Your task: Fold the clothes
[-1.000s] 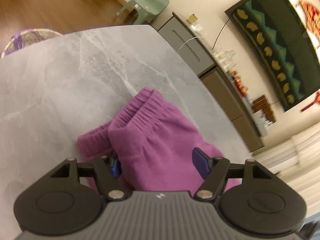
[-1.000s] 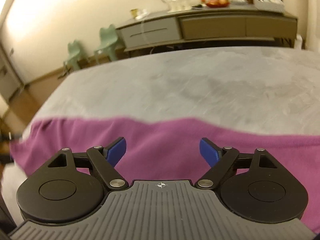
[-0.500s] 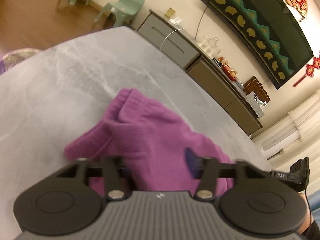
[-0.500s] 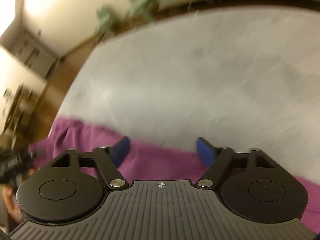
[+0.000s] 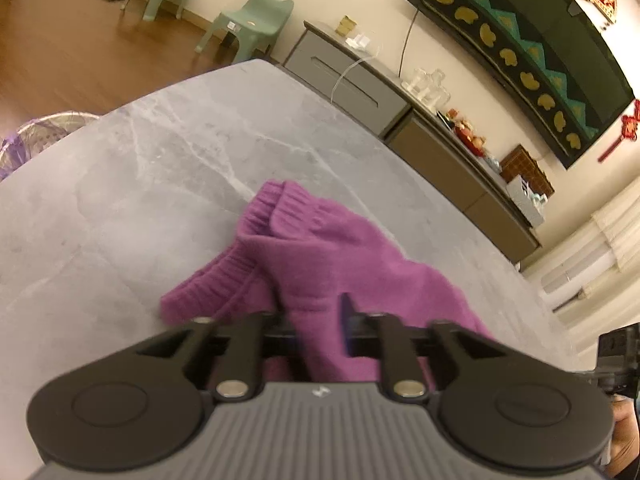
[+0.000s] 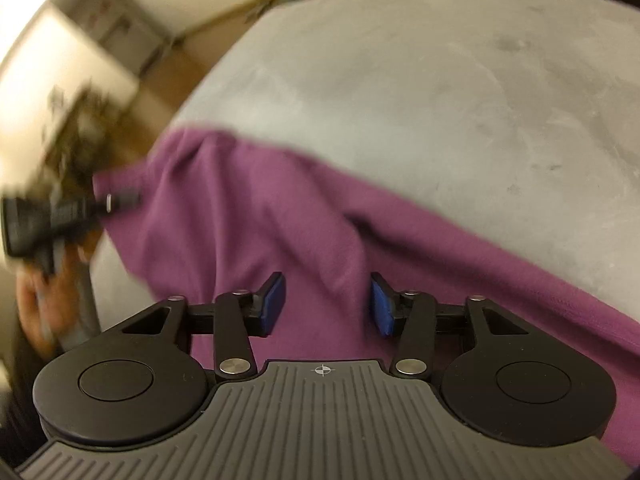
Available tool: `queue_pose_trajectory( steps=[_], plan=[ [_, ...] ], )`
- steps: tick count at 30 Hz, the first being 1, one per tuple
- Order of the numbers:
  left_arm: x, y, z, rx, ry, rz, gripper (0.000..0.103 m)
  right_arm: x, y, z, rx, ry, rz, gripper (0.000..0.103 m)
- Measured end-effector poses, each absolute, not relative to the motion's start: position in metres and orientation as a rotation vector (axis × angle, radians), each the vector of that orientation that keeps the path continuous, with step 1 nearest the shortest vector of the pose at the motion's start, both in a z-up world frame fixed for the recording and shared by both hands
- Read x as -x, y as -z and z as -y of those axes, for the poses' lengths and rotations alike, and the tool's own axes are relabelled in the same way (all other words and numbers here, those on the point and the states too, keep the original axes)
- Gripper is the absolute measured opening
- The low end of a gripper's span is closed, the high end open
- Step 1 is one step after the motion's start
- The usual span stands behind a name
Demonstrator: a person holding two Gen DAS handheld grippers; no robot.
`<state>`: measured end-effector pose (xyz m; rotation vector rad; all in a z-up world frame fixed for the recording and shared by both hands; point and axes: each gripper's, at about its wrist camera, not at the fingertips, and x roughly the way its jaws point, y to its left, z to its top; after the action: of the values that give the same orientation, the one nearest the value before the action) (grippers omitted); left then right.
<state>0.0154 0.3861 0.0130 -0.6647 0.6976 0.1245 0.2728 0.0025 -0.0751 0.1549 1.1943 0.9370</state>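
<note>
Purple garment (image 5: pixel 328 248): soft knit/fleece, matte, lying on grey bench (image 5: pixel 132 184) and running off its near edge. L wrist view shows the ribbed elastic band end (image 5: pixel 280 204), bunched into two rounded humps w/ a second ribbed hem (image 5: pixel 208 284) folded below it. R wrist view shows a different stretch (image 6: pixel 256 216): long, smoother, a few soft creases, laid diagonally across the bench (image 6: pixel 440 80), one corner lifted at far left.

Left tongs (image 5: pixel 316 320): jaws closing, a raised fold of the purple fabric pinched up between them; cloth fills the gap and the pads press on it. Same tongs seen from outside in R view (image 6: pixel 120 200), black, blurred, gripping that lifted corner, w/ a hand (image 6: pixel 44 304) on the handle below.

Right tongs (image 6: pixel 326 304): blue pads, jaws closing, mid-width gap, fabric under and between them but pads not touching it. Part of these tongs shows at far right edge of L view (image 5: pixel 620 360).

Bench: grey stone look, pale veins, sharp in L view; washed and blurred in R.

L view only: two mint plastic chairs (image 5: pixel 252 20) on wood floor (image 5: pixel 60 40), low grey-brown sideboard (image 5: pixel 400 100) w/ glassware, dark green wall panel (image 5: pixel 520 40) w/ gold shapes, purple-patterned basket (image 5: pixel 40 136) past bench edge. R view background: smeared, can't tell much.
</note>
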Motion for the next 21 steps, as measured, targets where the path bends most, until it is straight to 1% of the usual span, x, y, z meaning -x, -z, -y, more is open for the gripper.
queue_pose_trajectory(
  steps=[1, 2, 3, 4, 5, 6, 7, 8, 10, 12, 15, 17, 18, 20, 21],
  plan=[
    [-0.018, -0.014, -0.384, 0.659, -0.128, -0.691, 0.054, -0.282, 0.078, -0.002, -0.229, -0.922, -1.201, 0.057],
    [-0.022, -0.014, -0.381, 0.648, -0.137, -0.691, 0.056, -0.289, 0.084, -0.003, -0.288, -0.906, -1.215, 0.057],
    [-0.026, -0.013, -0.378, 0.633, -0.15, -0.696, 0.053, -0.292, 0.09, -0.006, -0.322, -0.9, -1.231, 0.055],
    [-0.03, -0.011, -0.375, 0.609, -0.171, -0.706, 0.038, -0.293, 0.094, -0.009, -0.339, -0.907, -1.241, 0.034],
    [-0.032, -0.01, -0.373, 0.577, -0.197, -0.721, 0.003, -0.293, 0.095, -0.012, -0.344, -0.914, -1.234, 0.022],
    [-0.029, -0.011, -0.371, 0.558, -0.212, -0.722, 0.002, -0.287, 0.091, -0.012, -0.341, -0.921, -1.198, 0.015],
    [-0.022, -0.012, -0.37, 0.552, -0.221, -0.71, 0.002, -0.278, 0.083, -0.01, -0.338, -0.932, -1.143, 0.011],
    [-0.015, -0.014, -0.371, 0.552, -0.231, -0.697, 0.002, -0.267, 0.072, -0.007, -0.322, -0.946, -1.079, 0.01],
    [-0.001, -0.013, -0.379, 0.583, -0.25, -0.693, 0.002, -0.241, 0.053, -0.003, -0.194, -0.965, -0.978, 0.009],
    [0.001, -0.011, -0.386, 0.605, -0.256, -0.714, 0.002, -0.214, 0.046, -0.008, -0.019, -0.988, -0.936, 0.009],
    [-0.004, -0.01, -0.382, 0.598, -0.243, -0.739, 0.002, -0.183, 0.063, -0.02, 0.256, -0.991, -0.907, 0.009],
    [-0.007, -0.013, -0.377, 0.582, -0.232, -0.736, 0.002, -0.173, 0.071, -0.026, 0.347, -0.99, -0.892, 0.011],
    [-0.008, -0.014, -0.375, 0.577, -0.229, -0.738, 0.002, -0.172, 0.073, -0.026, 0.335, -0.997, -0.887, 0.018],
    [-0.01, -0.013, -0.373, 0.573, -0.23, -0.744, 0.002, -0.179, 0.072, -0.022, 0.246, -1.005, -0.916, 0.028],
    [-0.01, -0.012, -0.374, 0.574, -0.234, -0.748, 0.002, -0.185, 0.071, -0.017, 0.172, -1.014, -0.947, 0.041]
  ],
)
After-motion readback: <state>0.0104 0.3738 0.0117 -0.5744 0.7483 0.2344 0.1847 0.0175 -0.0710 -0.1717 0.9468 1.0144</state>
